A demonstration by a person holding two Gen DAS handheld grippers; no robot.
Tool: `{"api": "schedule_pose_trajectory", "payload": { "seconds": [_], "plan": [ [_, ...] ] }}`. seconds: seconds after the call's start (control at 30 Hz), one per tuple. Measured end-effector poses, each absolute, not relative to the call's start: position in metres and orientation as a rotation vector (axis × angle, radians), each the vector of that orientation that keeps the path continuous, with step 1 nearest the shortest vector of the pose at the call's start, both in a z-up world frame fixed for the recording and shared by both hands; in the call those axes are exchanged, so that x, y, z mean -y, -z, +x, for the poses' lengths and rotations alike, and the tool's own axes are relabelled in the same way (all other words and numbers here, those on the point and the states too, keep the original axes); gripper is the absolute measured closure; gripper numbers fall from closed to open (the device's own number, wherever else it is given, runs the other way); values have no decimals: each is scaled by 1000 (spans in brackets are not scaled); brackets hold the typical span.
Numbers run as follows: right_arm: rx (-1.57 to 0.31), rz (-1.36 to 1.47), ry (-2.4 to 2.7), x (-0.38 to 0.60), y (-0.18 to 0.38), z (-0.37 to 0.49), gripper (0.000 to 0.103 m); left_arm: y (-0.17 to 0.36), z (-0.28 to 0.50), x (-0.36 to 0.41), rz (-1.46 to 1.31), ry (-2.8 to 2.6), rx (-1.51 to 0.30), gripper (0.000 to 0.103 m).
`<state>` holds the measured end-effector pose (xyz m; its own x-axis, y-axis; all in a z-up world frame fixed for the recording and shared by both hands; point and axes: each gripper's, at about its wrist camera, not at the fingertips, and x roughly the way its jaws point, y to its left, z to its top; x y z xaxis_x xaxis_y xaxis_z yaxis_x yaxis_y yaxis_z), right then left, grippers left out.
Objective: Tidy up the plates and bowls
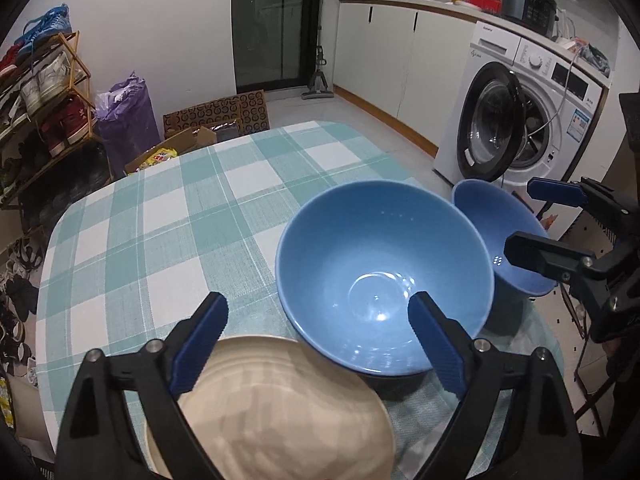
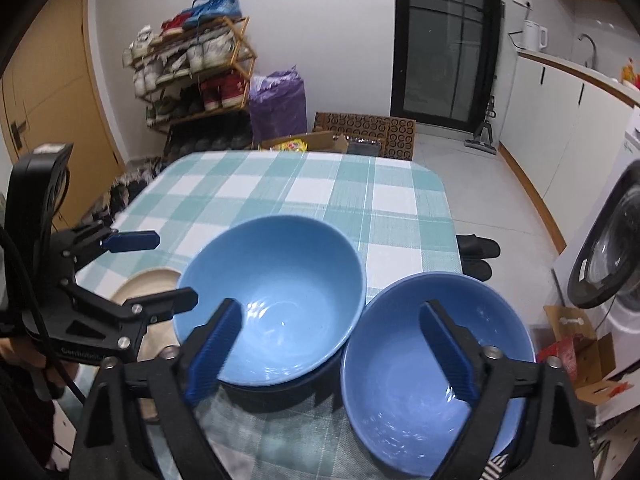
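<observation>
The big bowl [image 1: 384, 276] sits upright on the bench [image 1: 168, 216], at the near edge of the checked cloth, and I read that as the anchor of the stack: it is the widest vessel, so the others would nest into it or beside it. The small bowl [image 2: 436, 368] stands just right of it, rims close or perhaps touching; I cannot tell which. It rides near the bench's right edge, and seems slightly tilted toward me, though the fisheye may exaggerate that. The cream plate [image 1: 272, 412] lies flat to the left of the big bowl, its rim tucked near or slightly under the bowl's side.

So all three are gathered in one near corner, which suits sorting by kind: bowls together, plate apart.

My left claw [image 1: 318, 340] hangs over the plate and the big bowl's near rim, jaws spread wide, gripping nothing. My right claw [image 2: 332, 344] hovers over the gap between the two bowls, also wide and empty, one finger above each bowl. Both point steeply down at the crockery.

I judge that neither piece is held now, and that the next sensible grab is the small bowl's rim, to drop it into the big one. The risk is its closeness to the bench edge.
</observation>
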<state>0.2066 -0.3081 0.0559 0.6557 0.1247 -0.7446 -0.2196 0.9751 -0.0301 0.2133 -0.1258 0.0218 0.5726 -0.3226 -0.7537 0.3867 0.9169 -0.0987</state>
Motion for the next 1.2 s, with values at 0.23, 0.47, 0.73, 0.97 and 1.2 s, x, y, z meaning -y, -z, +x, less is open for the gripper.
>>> {"api": "schedule_pose_trajectory", "payload": {
  "seconds": [0.23,0.47,0.73,0.97,1.2],
  "plan": [
    [-779,-74,-179,324,-74,194,1,-32,203,131,55,443,-840,0],
    [-749,-53,-152,345,-85,174,1,-41,193,140,43,429,-809,0],
    [-726,-2,-105,376,-90,150,1,-45,181,152,25,428,-790,0],
    [-728,28,-77,399,-86,131,1,-42,172,169,40,443,-793,0],
    [-727,38,-66,413,-87,115,1,-41,165,178,15,456,-797,0]
  ]
}}
